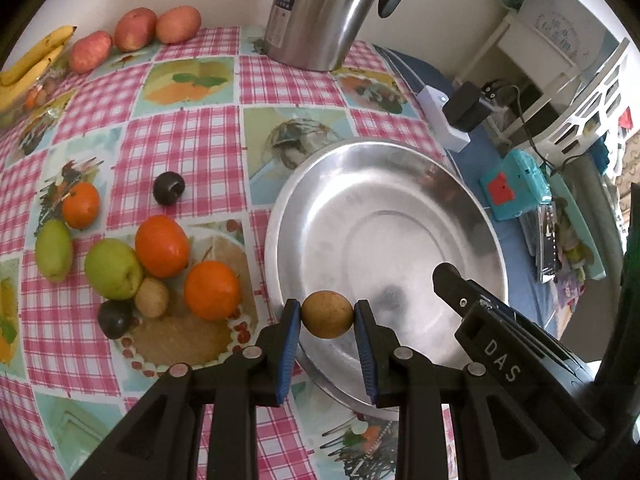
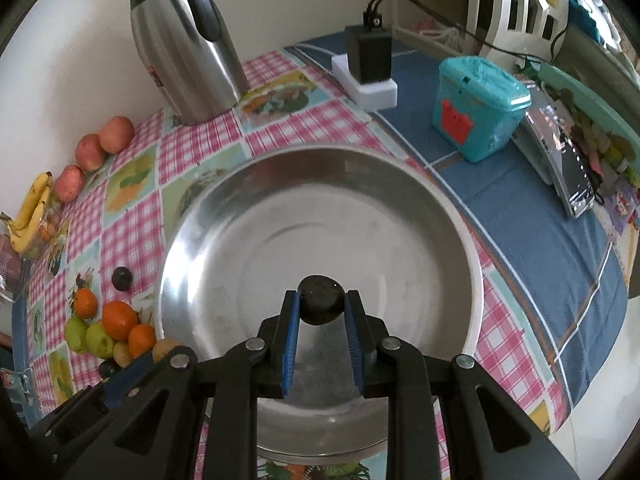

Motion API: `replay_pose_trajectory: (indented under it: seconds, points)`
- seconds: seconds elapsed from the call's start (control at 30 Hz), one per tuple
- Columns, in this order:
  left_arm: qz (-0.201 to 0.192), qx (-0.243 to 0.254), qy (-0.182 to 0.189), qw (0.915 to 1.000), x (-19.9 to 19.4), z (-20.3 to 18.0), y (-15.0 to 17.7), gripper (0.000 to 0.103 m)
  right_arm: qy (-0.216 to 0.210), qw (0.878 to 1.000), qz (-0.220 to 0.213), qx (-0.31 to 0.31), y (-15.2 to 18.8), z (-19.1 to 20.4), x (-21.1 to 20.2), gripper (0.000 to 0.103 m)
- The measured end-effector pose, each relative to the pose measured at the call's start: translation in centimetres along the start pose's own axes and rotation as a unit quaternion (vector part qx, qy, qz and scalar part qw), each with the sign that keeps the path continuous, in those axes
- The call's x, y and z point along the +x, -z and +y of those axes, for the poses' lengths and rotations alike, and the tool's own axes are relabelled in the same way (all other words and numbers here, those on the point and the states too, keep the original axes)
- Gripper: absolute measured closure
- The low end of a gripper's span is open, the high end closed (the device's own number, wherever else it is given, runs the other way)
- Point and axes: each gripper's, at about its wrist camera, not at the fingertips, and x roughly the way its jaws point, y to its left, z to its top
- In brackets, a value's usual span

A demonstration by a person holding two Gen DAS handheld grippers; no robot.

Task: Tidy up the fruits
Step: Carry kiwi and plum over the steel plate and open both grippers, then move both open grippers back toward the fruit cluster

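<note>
The surface (image 1: 192,128), spread with a pink-checked cloth printed with fruit pictures, carries the wide round stainless-steel basin (image 2: 224,216), which is bare inside. Behind it stands a tall steel thermos jug with a black handle (image 2: 180,48); its label shows "24" in the left wrist view, the rest too small to read.

The right hand-held gripper (image 2: 320,304) pinches a small dark, almost black round fruit (image 2: 321,299) between its blue pads, poised over the near inner part of the basin. The left hand-held gripper (image 1: 327,314) pinches a small round tan-brown fruit (image 1: 327,314) right at the basin's left rim. Whether either fruit touches the metal cannot be told.

For both, the basin lies ahead and beneath; the right one is already further inside, so it looks closer to a release, while the left likely needs to shift rightward over the rim. The right gripper's body reads "DAS".

Left of the basin waits a cluster: oranges (image 1: 162,246), green pears (image 1: 113,268), dark plums (image 1: 169,188).
</note>
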Motion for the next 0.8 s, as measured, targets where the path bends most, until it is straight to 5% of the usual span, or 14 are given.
replay_pose_trajectory:
  seconds: [0.43, 0.57, 0.8]
  points:
    - [0.006, -0.007, 0.008, 0.9999, -0.1, 0.3, -0.2, 0.07, 0.004, 1.0, 0.003, 0.0, 0.1, 0.2, 0.0, 0.078]
    - [0.004, -0.013, 0.007, 0.9999, -0.5, 0.6, -0.2, 0.068, 0.008, 1.0, 0.002, 0.0, 0.1, 0.3, -0.1, 0.067]
    - [0.003, -0.034, -0.023, 0.9992, -1.2, 1.9, -0.6, 0.051, 0.014, 1.0, -0.012, 0.0, -0.1, 0.2, -0.8, 0.048]
